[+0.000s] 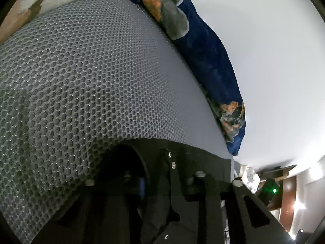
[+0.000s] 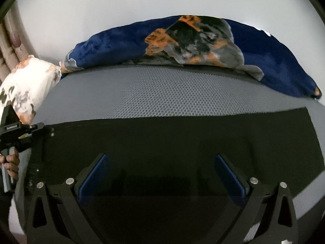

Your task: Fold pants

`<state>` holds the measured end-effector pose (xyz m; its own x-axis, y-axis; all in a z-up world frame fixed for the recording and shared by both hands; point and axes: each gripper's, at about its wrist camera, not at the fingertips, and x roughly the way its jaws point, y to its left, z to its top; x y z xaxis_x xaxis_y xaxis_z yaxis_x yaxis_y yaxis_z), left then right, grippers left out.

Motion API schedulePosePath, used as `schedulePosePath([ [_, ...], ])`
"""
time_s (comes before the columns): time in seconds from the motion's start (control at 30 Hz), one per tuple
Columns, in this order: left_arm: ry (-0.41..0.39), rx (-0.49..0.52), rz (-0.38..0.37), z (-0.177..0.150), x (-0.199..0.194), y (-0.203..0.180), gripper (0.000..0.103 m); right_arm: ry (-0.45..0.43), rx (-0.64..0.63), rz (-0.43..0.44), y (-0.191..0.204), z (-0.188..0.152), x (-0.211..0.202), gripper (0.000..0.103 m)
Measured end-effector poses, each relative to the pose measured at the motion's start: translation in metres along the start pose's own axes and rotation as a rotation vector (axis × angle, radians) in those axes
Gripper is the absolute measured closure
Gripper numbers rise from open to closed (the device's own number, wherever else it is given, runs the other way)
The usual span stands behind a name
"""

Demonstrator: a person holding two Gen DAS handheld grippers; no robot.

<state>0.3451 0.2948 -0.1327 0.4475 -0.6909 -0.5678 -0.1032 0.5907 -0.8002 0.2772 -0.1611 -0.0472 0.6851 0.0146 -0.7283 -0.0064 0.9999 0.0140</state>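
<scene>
The right gripper (image 2: 160,174) hovers spread wide over the flat black cloth pants (image 2: 182,134). The left gripper (image 1: 162,185) seems clamped on their waistband (too dark to be sure), so a fold is starting. Next, the right fingers must close on fabric between them.

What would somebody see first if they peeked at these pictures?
Probably the big blue blanket with orange and grey patches, bunched along the far edge of the grey honeycomb mat. Next, the black pants spread flat across the near part of that mat. The right gripper hangs over them with its blue-padded fingers wide apart, while the left gripper sits at the pants' buttoned end.
</scene>
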Motion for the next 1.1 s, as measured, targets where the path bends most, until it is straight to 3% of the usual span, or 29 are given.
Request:
schedulePosePath([
  [0.1, -0.024, 0.015, -0.006, -0.004, 0.003, -0.008, 0.095, 0.021, -0.074, 0.035, -0.007, 0.012, 0.013, 0.000],
  [0.27, -0.079, 0.117, -0.029, -0.018, -0.011, -0.043, 0.096, 0.101, -0.292, 0.186, -0.016, 0.038, 0.032, 0.000],
  [0.4, -0.124, 0.223, -0.079, -0.036, -0.030, -0.077, 0.096, 0.155, -0.389, 0.280, -0.023, 0.063, 0.045, 0.003],
  [0.57, -0.160, 0.283, -0.114, -0.051, -0.048, -0.097, 0.096, 0.237, -0.485, 0.374, -0.023, 0.084, 0.065, 0.007],
  [0.63, -0.172, 0.305, -0.111, -0.057, -0.053, -0.103, 0.096, 0.293, -0.550, 0.434, -0.020, 0.087, 0.074, 0.015],
  [0.67, -0.175, 0.307, -0.110, -0.057, -0.055, -0.103, 0.096, 0.317, -0.587, 0.451, -0.018, 0.086, 0.078, 0.023],
  [0.87, -0.176, 0.306, -0.064, -0.060, -0.072, -0.097, 0.096, 0.433, -0.724, 0.538, -0.016, 0.078, 0.093, 0.042],
  [0.97, -0.176, 0.304, -0.046, -0.060, -0.073, -0.098, 0.096, 0.440, -0.786, 0.536, -0.018, 0.074, 0.094, 0.054],
  [1.1, -0.182, 0.290, -0.024, -0.059, -0.071, -0.095, 0.096, 0.461, -0.820, 0.507, -0.021, 0.071, 0.101, 0.057],
])
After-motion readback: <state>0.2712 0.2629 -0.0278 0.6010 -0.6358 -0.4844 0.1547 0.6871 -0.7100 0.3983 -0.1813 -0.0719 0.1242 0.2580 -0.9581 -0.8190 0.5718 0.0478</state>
